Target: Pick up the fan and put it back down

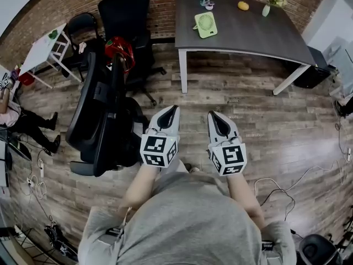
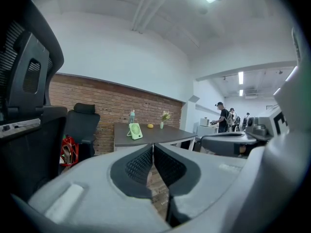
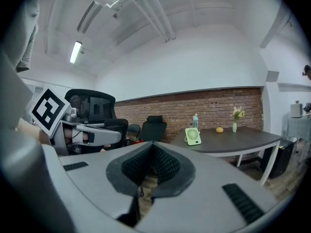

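Fingers (image 2: 138,166) of left gripper (image 1: 175,109) and right gripper (image 1: 212,115) pressed together, empty. Far ahead of them, small pale-green plastic fan (image 1: 206,24) upright on dark grey table (image 1: 248,35); likely light, rigid; grip frame edges.

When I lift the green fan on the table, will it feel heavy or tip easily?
The fan is small and looks like plastic, so it is probably light and stiff. It stands nearly upright on a narrow base, so a push near its top may tip it over.
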Motion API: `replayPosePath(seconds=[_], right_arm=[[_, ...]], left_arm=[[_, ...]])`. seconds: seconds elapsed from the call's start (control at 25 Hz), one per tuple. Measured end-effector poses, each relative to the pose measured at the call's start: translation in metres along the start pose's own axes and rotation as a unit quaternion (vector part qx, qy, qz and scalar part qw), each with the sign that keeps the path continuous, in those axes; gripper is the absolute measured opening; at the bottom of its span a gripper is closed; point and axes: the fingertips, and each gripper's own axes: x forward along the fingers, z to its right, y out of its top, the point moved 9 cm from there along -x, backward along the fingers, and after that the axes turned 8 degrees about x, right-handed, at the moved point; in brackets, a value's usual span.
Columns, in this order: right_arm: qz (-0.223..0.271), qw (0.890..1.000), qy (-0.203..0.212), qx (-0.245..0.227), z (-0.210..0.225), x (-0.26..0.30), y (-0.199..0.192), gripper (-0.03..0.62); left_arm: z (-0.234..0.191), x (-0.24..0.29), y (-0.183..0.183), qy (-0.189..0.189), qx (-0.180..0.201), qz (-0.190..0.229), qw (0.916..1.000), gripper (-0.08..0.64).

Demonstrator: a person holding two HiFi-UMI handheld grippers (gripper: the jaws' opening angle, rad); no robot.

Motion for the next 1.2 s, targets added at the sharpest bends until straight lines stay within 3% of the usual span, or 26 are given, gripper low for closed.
replayPosePath(seconds=[0.48,1.04,1.2], right_arm=[[-0.012,1.0,-0.005,0.011,0.01,-0.012,-0.009,0.015],[-0.026,0.999,0.002,0.031,0.02,-0.019,-0.016,0.206],[-0.035,0.999,0.0,0.032,0.026,-0.014,-0.02,0.216]], left_arm=[[0.018,-0.001,-0.003,0.003,-0.003,-0.001,1.0,0.035],[0.029,-0.005,-0.008,-0.003,-0.009,-0.006,0.9999,0.199],[0.028,0.001,-0.01,0.001,-0.004,-0.011,0.9999,0.213]])
